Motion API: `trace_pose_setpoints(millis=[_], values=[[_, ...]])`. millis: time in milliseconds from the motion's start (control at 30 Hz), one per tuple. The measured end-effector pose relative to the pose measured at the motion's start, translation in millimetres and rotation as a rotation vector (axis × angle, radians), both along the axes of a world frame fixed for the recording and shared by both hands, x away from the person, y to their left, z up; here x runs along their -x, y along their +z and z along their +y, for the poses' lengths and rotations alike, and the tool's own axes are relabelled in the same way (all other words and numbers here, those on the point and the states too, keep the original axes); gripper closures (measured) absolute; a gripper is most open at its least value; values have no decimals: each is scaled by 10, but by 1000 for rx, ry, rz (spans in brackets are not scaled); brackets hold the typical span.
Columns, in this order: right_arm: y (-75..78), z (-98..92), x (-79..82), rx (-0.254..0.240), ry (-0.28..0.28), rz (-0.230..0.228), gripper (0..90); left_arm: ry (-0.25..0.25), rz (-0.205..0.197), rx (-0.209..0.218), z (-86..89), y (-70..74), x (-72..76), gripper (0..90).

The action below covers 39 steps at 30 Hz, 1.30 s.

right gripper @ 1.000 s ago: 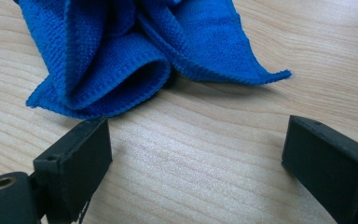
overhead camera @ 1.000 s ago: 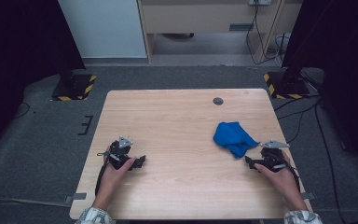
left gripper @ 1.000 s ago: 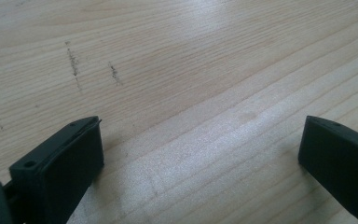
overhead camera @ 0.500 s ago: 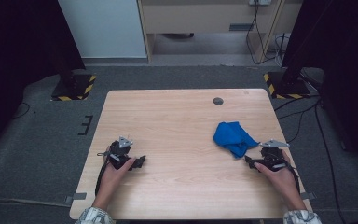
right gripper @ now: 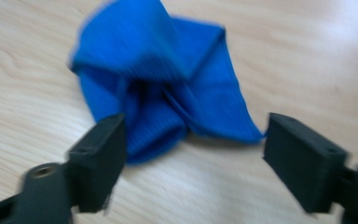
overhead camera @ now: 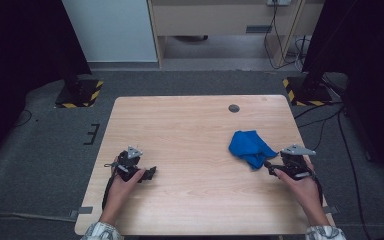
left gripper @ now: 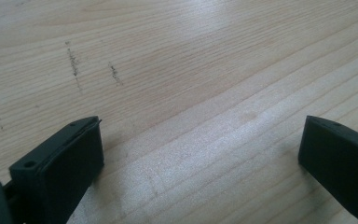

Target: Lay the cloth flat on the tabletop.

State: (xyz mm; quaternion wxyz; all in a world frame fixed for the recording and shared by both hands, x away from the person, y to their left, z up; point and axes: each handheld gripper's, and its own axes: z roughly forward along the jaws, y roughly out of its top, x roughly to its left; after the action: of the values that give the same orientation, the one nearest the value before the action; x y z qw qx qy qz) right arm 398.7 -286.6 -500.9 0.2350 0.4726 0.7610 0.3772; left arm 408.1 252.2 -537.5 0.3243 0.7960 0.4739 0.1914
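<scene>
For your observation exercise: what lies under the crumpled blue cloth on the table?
The blue cloth lies bunched directly on the wooden table, with bare wood around it. Its folds cover the patch beneath, so anything small under them is hidden. The right claw stands open near its edge.

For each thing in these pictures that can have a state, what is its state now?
blue cloth: crumpled in a heap on the table, not held.
right gripper: open, jaws just been closing, cloth edge ahead of them, pads not pressing on it.
left gripper: open, nothing between the jaws, low over bare wood.
table: bare light wood, faint dark marks.
</scene>
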Motion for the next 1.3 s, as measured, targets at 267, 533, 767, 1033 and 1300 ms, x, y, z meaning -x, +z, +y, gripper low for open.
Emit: trace_pose_setpoints(millis=[267, 533, 767, 1033, 1300], values=[[283, 335, -121, -35, 113, -47, 315, -1, -1, 0, 0, 0, -4, 0], [53, 620, -425, 40, 129, 47, 197, -1, -1, 0, 1, 0, -4, 0], [-171, 681, -532, 100, 150, 120, 406, -1, -1, 0, 1, 0, -4, 0], [-145, 661, -499, 93, 159, 101, 716, -2, 0, 0, 1, 0, -4, 0], [118, 921, -346, -21, 228, 49, 725, -2, -1, 0, 1, 0, -5, 0]])
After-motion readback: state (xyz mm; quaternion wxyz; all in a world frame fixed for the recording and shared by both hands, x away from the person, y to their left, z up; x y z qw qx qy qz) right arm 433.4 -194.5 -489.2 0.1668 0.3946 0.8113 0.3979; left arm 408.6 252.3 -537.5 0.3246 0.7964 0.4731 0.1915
